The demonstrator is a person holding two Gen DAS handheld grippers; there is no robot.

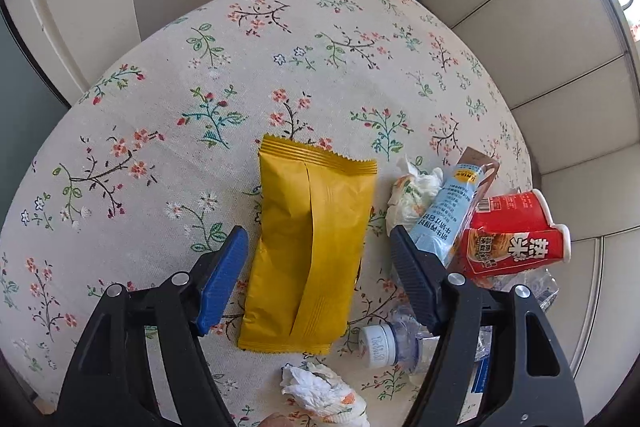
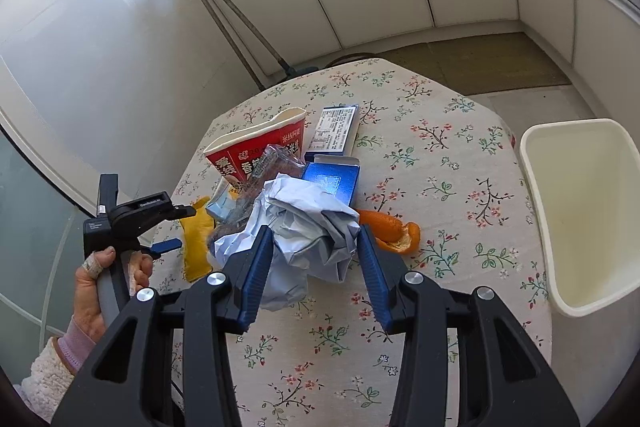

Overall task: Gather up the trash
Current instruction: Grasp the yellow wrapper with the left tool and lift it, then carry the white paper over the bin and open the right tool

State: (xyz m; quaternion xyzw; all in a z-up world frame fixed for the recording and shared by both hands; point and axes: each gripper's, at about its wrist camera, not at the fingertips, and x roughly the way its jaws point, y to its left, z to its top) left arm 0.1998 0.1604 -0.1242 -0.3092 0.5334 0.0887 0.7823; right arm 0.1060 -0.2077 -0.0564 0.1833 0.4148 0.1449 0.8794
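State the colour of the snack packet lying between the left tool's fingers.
Plain yellow snack packet, clearest in the left wrist view.

A: Left wrist view, layout? 
B: Snack packet (image 1: 310, 259) flat on the table (image 1: 160, 131), between the open jaws of the left gripper (image 1: 318, 247). Tissue wad (image 1: 414, 197), carton (image 1: 456, 211) and noodle cup (image 1: 516, 235) to its right; bottle (image 1: 394, 345) near its lower right corner.

A: Right wrist view? 
B: Crumpled paper (image 2: 304, 239) between the jaws of the right gripper (image 2: 316, 247). Peel (image 2: 394, 231) just right of it, boxes (image 2: 334, 147) behind. Bin (image 2: 580, 211) beside the table's right edge.
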